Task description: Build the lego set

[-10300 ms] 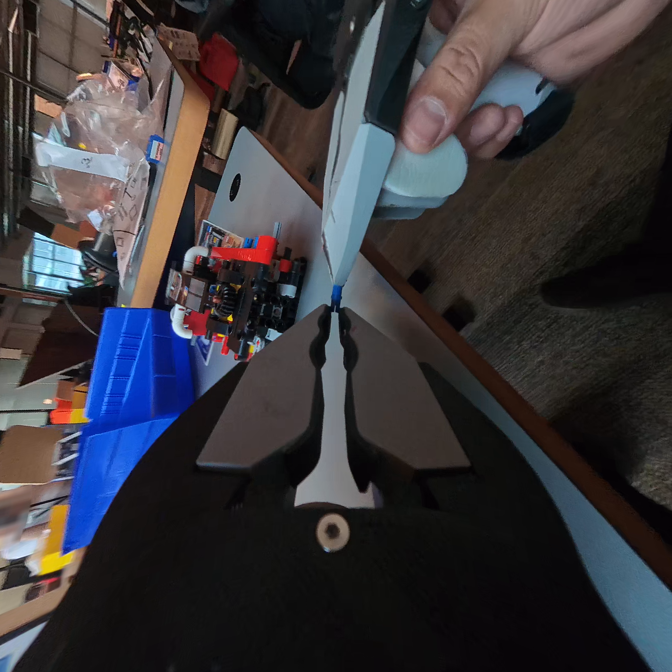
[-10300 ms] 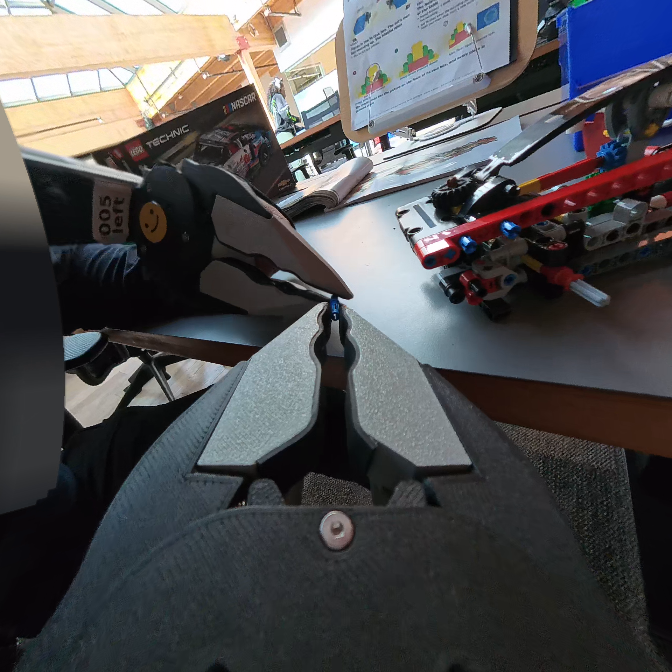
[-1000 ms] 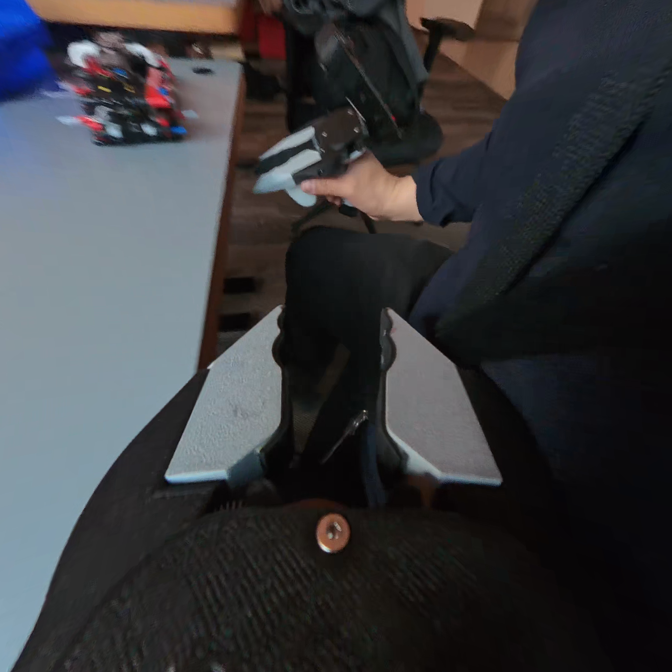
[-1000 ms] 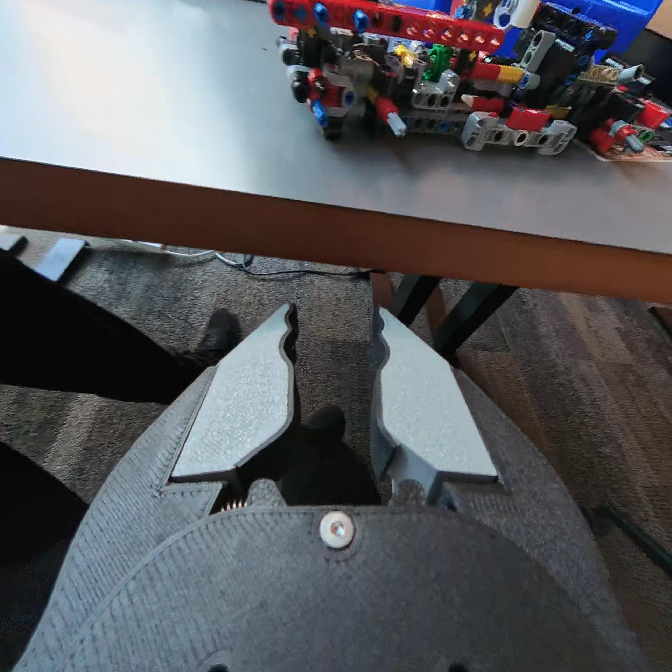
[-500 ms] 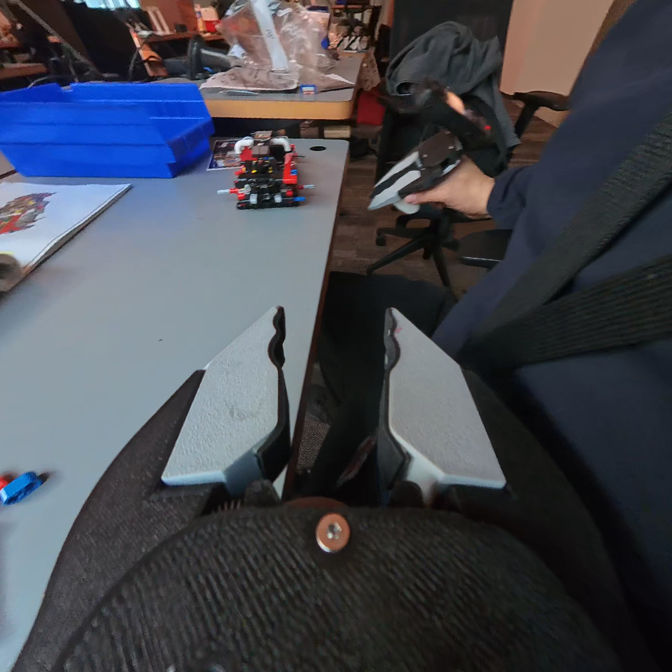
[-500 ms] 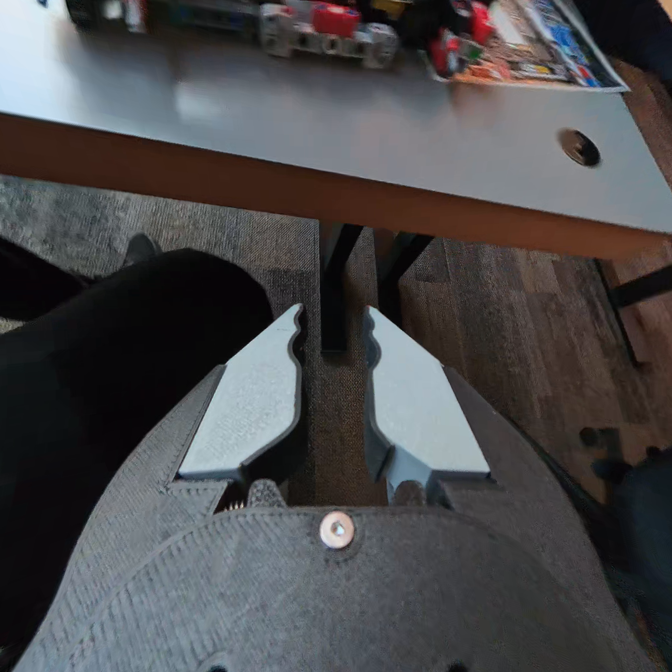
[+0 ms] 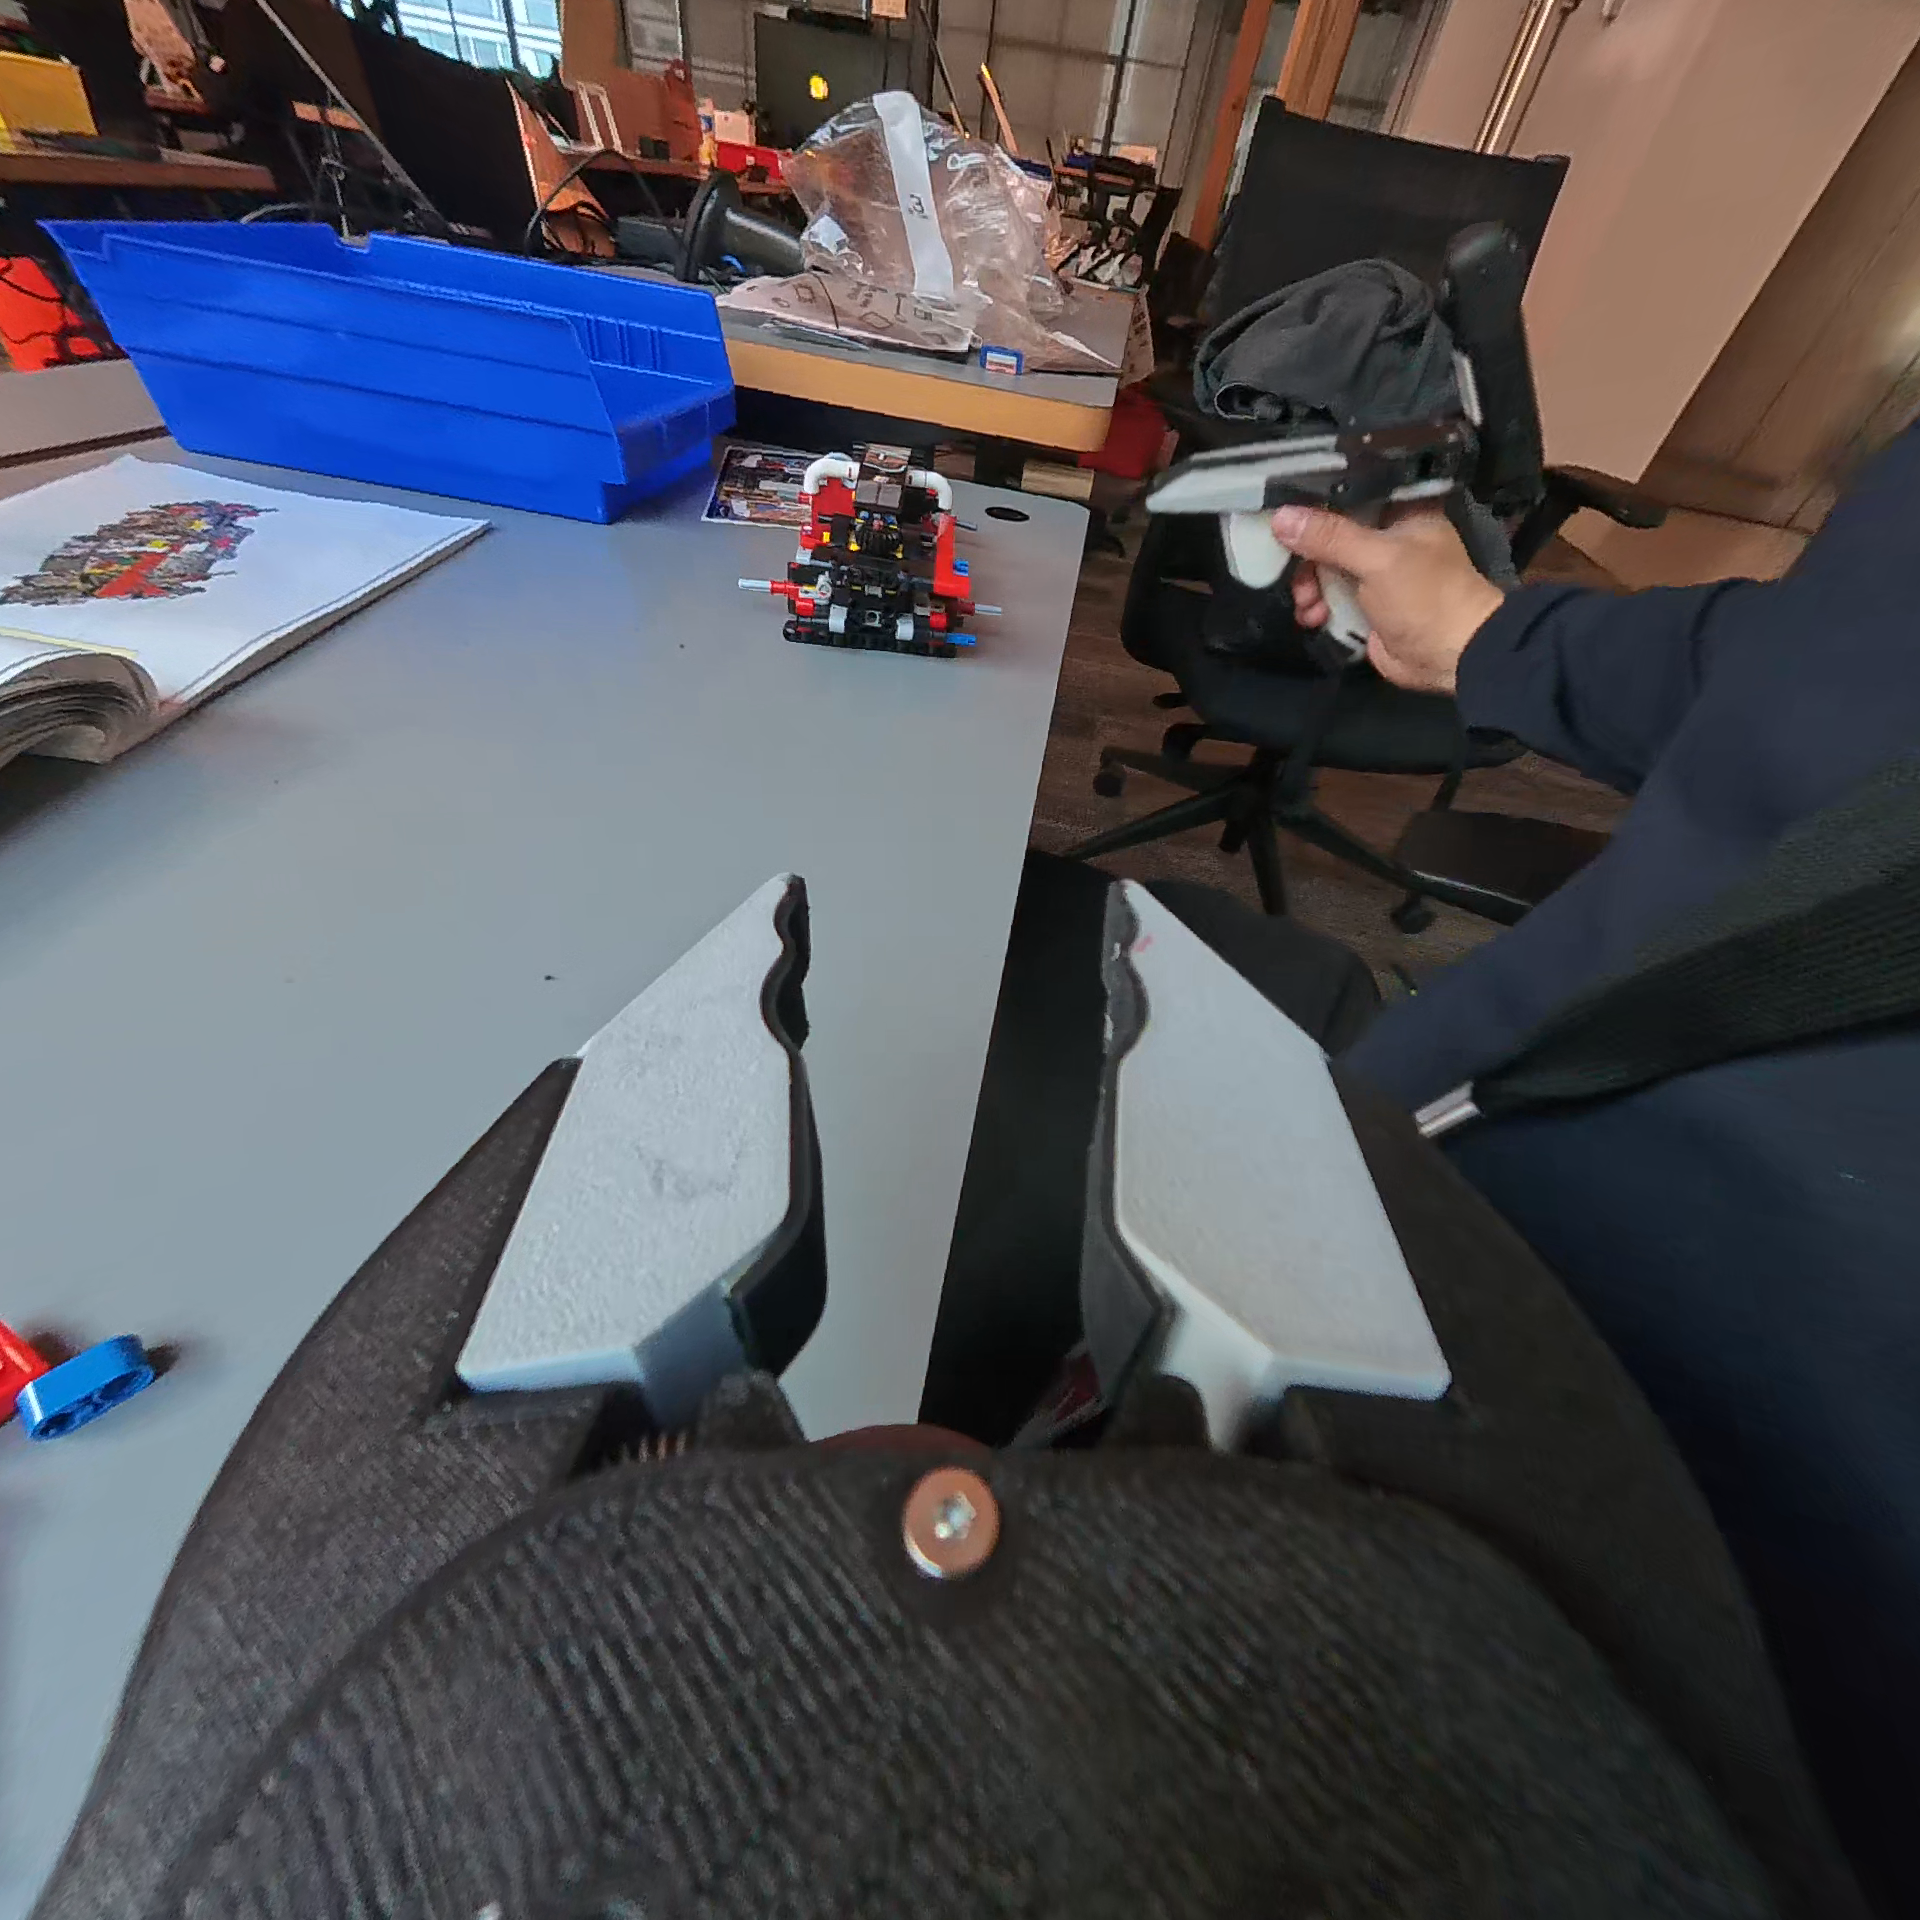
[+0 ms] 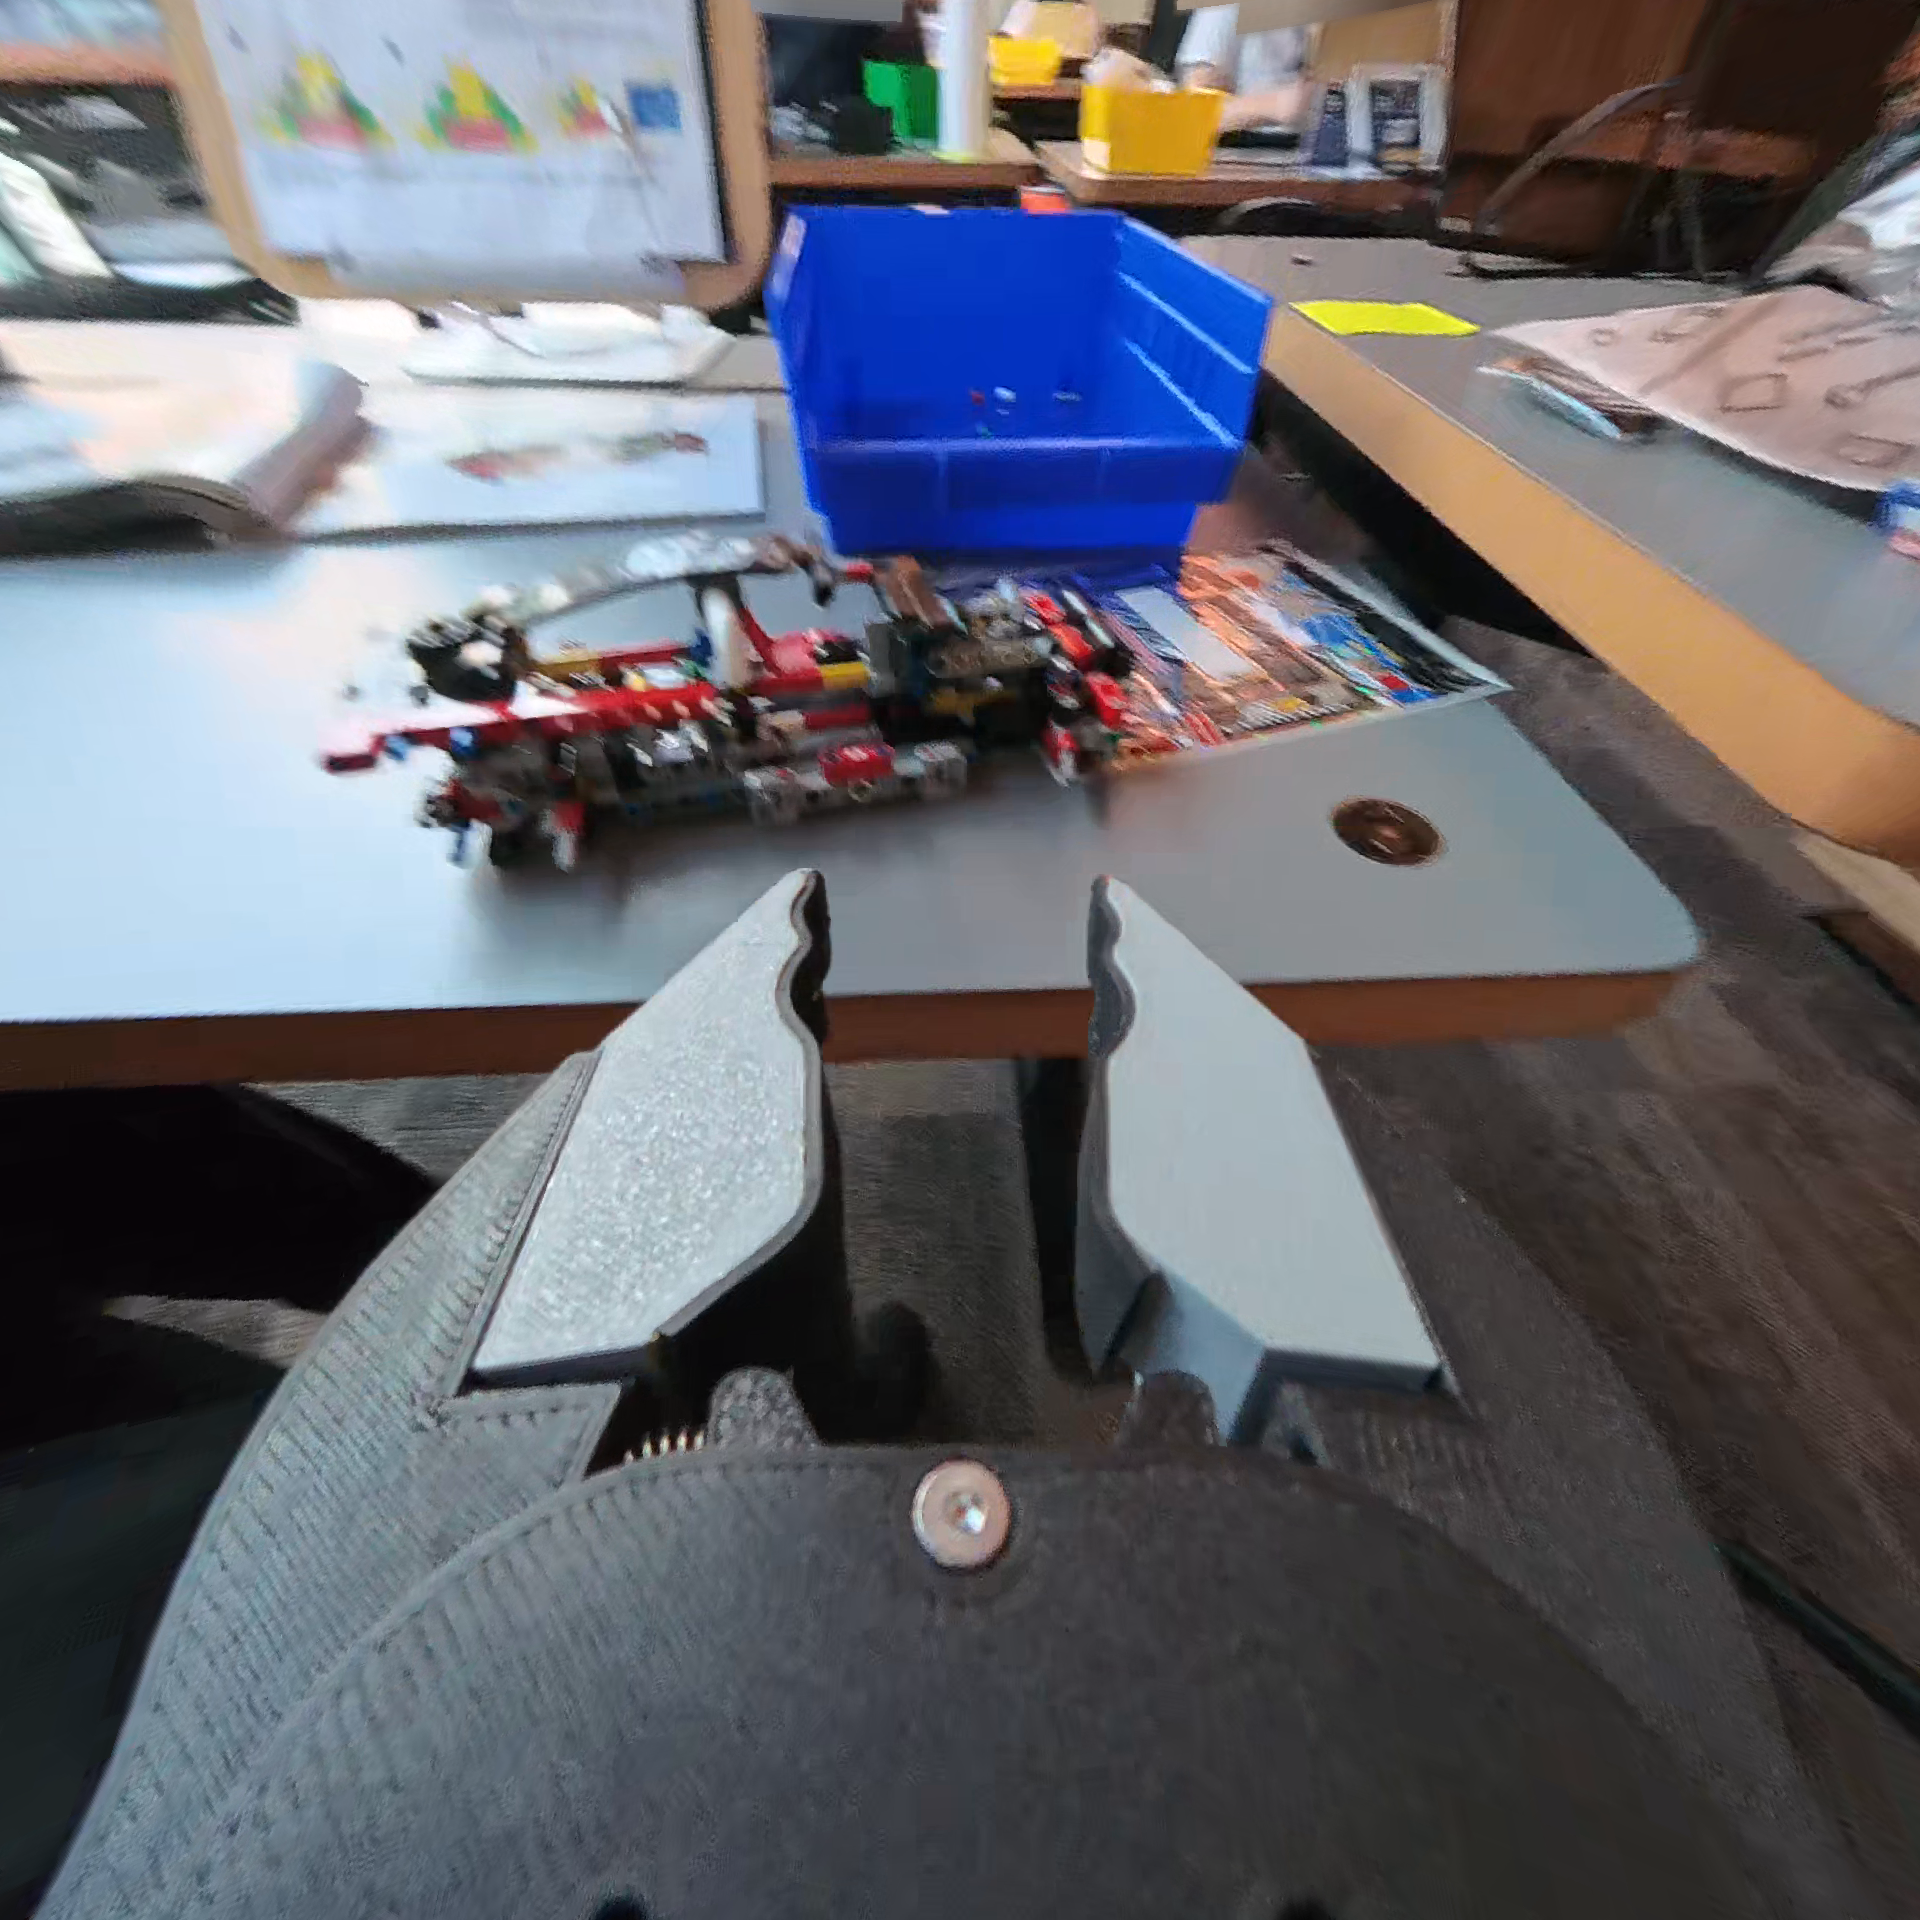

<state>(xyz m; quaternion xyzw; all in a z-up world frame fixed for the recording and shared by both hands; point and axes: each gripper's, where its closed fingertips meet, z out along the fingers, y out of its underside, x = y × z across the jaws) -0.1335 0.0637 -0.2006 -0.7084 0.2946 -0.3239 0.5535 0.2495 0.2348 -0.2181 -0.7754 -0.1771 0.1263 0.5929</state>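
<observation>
The red-and-black toy vehicle built from small plastic bricks and beams (image 8: 727, 717) is sitting on the grey worktop (image 7: 416, 883), toward its far right corner, just in front of one blue plastic bin (image 8: 997, 384) and partly over a colourful printed sheet (image 8: 1278, 644). It is looking light but fragile: thin pins and axles are sticking out of its sides and would likely pop off under a squeeze, so the stiff long red beam or the solid lower frame seems the safer place to hold. The left claw (image 7: 951, 935) is hovering over the near edge of the worktop with its jaws spread apart and nothing between them; the right claw (image 8: 956, 935) is hanging just off the worktop's edge, facing the vehicle, likewise spread and bare. A hand (image 7: 1382, 592) is gripping the right claw's white handle. One open instruction booklet (image 7: 156, 582) is lying at the far left, and one loose blue two-hole brick (image 7: 88, 1387) is resting beside a red piece at the near left. One black office chair (image 7: 1340, 582) is standing to the right.
</observation>
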